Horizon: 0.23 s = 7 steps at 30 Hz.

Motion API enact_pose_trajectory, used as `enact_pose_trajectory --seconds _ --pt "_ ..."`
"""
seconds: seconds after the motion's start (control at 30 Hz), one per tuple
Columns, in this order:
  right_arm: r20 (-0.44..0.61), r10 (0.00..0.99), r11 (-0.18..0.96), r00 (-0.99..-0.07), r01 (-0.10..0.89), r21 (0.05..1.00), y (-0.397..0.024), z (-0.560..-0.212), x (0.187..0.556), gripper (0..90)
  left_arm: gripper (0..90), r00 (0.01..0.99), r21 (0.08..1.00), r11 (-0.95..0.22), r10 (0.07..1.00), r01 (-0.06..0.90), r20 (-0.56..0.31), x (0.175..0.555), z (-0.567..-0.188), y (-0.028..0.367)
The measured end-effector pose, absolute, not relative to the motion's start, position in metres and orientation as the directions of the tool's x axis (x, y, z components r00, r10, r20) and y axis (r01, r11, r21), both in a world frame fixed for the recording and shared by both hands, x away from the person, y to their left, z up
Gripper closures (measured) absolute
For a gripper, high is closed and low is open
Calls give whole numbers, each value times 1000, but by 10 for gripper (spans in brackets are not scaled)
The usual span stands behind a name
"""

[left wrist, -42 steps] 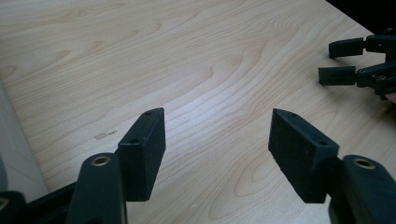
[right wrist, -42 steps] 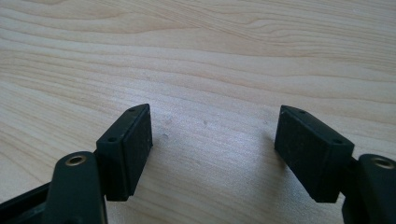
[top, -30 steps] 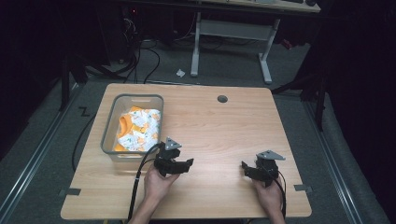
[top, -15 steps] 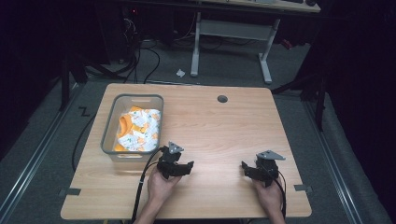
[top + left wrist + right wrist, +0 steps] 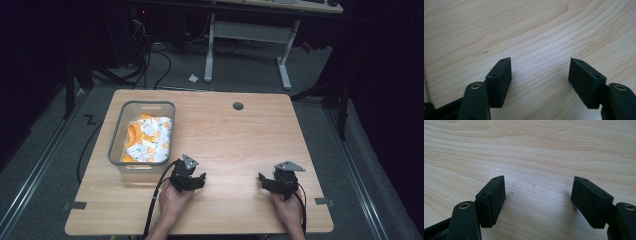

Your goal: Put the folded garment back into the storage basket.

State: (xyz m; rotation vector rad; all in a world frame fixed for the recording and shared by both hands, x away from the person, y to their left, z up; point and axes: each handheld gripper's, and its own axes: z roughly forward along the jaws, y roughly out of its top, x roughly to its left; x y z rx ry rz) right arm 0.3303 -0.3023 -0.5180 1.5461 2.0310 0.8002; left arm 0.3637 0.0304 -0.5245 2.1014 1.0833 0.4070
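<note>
A clear plastic bin (image 5: 118, 131) stands on the left part of the wooden table (image 5: 235, 140), and in it lies an orange and white patterned cloth (image 5: 148, 140). My left gripper (image 5: 189, 178) rests low over the table just right of the bin's near corner, held by a hand. In the left gripper view its jaws stand wide apart over bare wood, left gripper (image 5: 540, 75) open and holding nothing. My right gripper (image 5: 274, 181) sits near the table's front right, also in a hand. Its jaws in the right gripper view are spread over bare wood, right gripper (image 5: 537, 192) open.
A round cable hole (image 5: 238, 106) sits near the table's far edge. Beyond the table stand a white desk frame (image 5: 250, 35) and cables on the grey floor. Black cables trail from both grippers toward the front edge.
The left gripper has shifted slightly toward the table's front; the right gripper and the bin stay where they were.
</note>
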Motion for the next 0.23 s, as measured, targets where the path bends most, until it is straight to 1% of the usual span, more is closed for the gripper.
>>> enact_pose_trajectory --seconds 0.23 --pt "-14 965 199 -261 696 690 -302 -518 330 280 331 586 725 -377 809 577 -46 364 -525 31"
